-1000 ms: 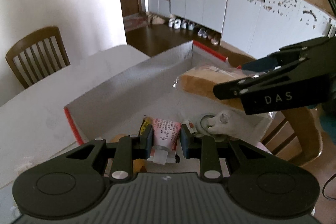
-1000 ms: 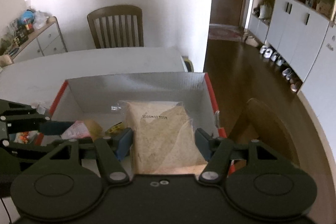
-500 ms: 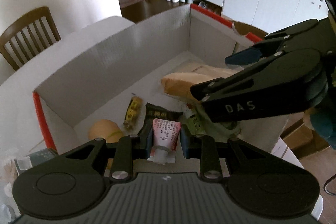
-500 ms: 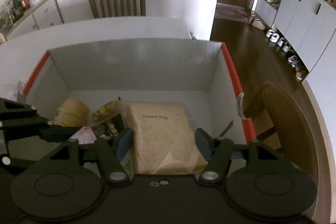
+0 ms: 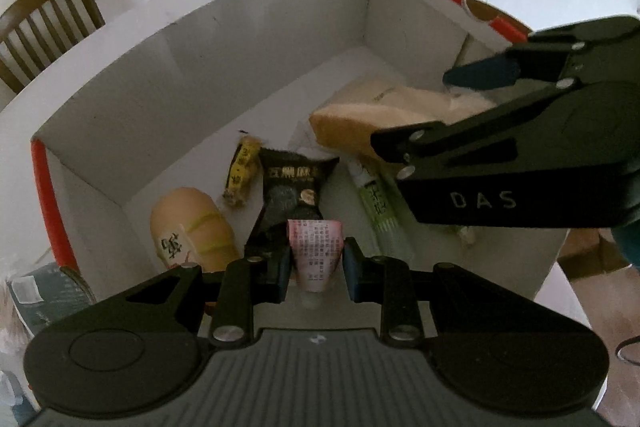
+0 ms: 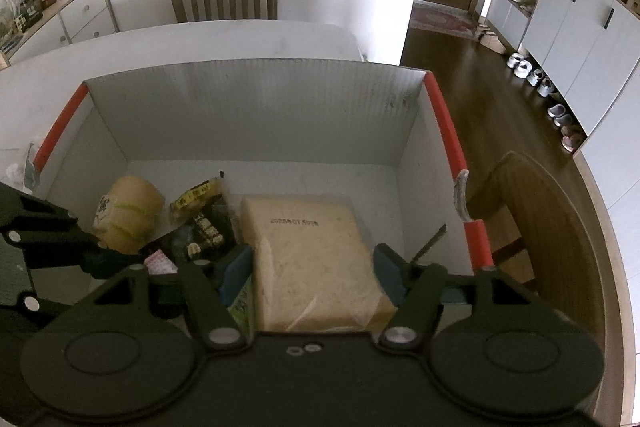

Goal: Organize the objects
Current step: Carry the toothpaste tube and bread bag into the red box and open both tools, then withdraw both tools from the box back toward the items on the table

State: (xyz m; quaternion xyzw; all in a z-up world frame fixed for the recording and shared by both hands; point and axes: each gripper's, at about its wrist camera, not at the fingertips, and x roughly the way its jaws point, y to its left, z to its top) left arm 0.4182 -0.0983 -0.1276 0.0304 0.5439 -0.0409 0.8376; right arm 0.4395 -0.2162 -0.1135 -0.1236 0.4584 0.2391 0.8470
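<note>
I have both grippers over the box [image 6: 256, 107], which sits on the table [image 6: 200, 39] with its red-edged sides up; both loads are meant to end inside it, so I hold them above the floor rather than at the rim.

My left gripper [image 5: 316, 267] is closed on the tube [image 5: 316, 255], a pink one with small print, pinched across its width so the flat end points down into the box; it hangs just above the black packet [image 5: 294, 187], and I judge that a release here would drop it onto that packet rather than the bare floor.

My right gripper [image 6: 312, 275] is closed on the bread [image 6: 308, 255], a bagged loaf; the jaws stand wide because the loaf is wide, and the pads [image 6: 236, 273] press its two long sides near my end, so the far end tilts down toward the box floor; it is soft, so I judge a light squeeze is all it should take.

Already in the box lie a bun [image 5: 188, 227] at the left wall, a yellow bar [image 5: 242, 171] beside it, and a green tube [image 5: 376, 207] under the right gripper; the bread takes the free right half, away from these small things, I think to avoid crushing them.
</note>
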